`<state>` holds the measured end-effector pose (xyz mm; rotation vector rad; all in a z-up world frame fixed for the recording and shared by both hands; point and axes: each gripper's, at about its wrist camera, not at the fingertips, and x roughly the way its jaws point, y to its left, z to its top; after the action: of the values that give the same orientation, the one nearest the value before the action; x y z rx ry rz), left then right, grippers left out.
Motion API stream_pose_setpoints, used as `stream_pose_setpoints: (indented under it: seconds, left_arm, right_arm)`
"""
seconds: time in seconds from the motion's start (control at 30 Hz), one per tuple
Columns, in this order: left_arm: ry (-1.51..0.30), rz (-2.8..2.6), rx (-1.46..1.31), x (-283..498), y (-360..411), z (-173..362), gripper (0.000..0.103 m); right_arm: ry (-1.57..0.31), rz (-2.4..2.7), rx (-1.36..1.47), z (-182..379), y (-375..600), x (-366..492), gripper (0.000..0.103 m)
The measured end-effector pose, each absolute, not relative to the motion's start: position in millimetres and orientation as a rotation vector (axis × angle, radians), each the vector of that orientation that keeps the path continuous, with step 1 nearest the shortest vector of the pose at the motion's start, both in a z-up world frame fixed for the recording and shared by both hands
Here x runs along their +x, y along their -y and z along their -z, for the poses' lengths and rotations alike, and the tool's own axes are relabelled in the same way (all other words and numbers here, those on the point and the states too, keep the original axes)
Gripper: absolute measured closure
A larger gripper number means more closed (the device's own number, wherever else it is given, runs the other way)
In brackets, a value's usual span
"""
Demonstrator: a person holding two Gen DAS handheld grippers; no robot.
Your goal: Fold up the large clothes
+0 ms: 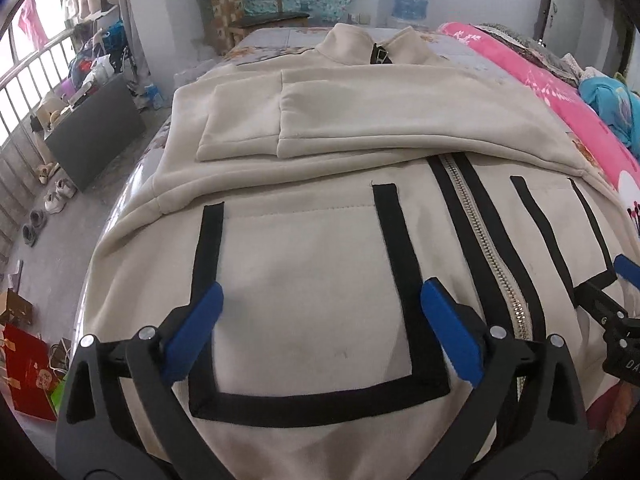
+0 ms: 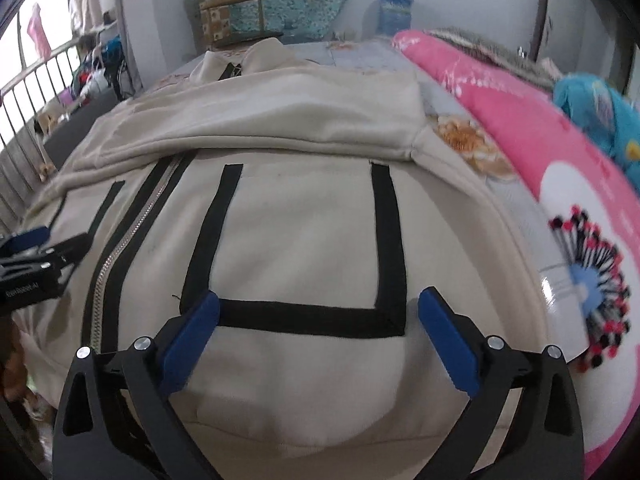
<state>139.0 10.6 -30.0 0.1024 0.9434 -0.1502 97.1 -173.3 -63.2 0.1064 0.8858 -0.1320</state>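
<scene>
My left gripper (image 1: 320,308) hangs with its jaws spread wide and nothing between them, poised over the left patch pocket (image 1: 316,304) of the cream zip jacket (image 1: 360,128). My right gripper (image 2: 318,314) is likewise released and empty, above the right patch pocket (image 2: 304,240).

The jacket lies front-up across the bed (image 2: 532,248), collar (image 1: 372,46) at the far end, both sleeves already folded across the chest, hem nearest me.

The risk I see: if I pinch only the top layer at the hem, the back panel would stay behind and the fold would come out skewed. Uneven lifting between my 2 hands could slide the folded sleeves off.

Count: 2 grippers, 1 jacket, 2 black-trimmed pockets, 1 zipper (image 1: 486,236), 1 pink quilt (image 2: 520,120) alongside.
</scene>
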Motion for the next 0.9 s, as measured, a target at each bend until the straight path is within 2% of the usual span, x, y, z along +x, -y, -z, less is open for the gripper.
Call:
stream_pose_setpoints:
  seconds: [0.53, 0.7, 0.9]
  left_arm:
    - [-0.977, 0.162, 0.112, 149.5, -9.1, 29.4, 0.007]
    - [-0.978, 0.179, 0.121, 150.0, -9.6, 30.2, 0.007]
    - [-1.006, 0.184, 0.129, 152.6, -9.3, 29.1, 0.007]
  right_arm:
    - [-0.902, 0.106, 0.121, 59.1, 171.8, 91.0, 0.006]
    - [-0.824, 0.091, 0.067, 42.4, 163.5, 90.8, 0.006]
    - [-0.863, 0.063, 0.076, 59.3, 160.3, 101.8, 0.006]
